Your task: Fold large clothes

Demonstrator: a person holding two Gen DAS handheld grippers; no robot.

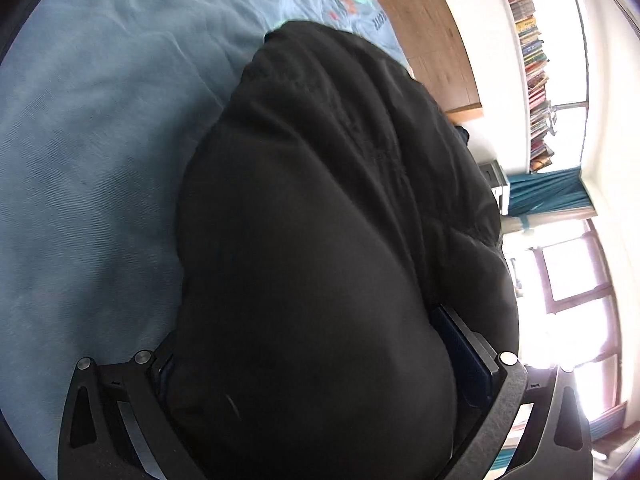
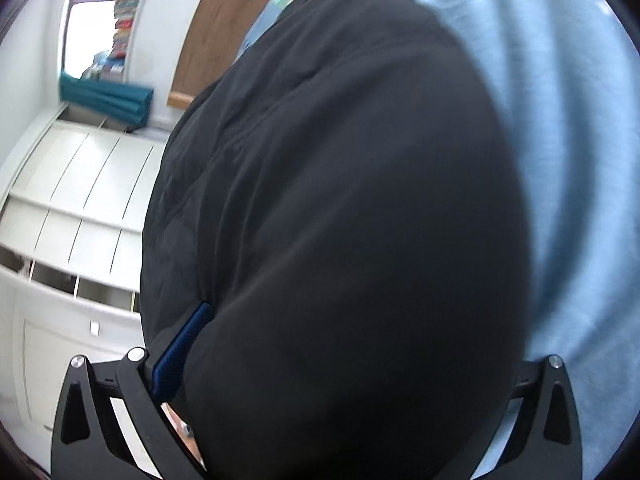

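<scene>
Over the light blue bed sheet (image 1: 92, 152) a bulky black garment (image 1: 320, 240) hangs, lifted and filling both wrist views! The left gripper (image 1: 316, 360) has its jaws pinching a thick fold of it, fabric bulging between the blue pads (image 1: 464, 356). The right gripper (image 2: 348, 360) bites the same garment (image 2: 340, 220), one blue pad (image 2: 180, 352) showing. Cloth blocks nearly everything ahead. Past it: a wooden headboard (image 1: 424, 32), a shelf of books (image 1: 534, 60), teal curtain (image 2: 108, 96), white cabinet drawers (image 2: 72, 184).
</scene>
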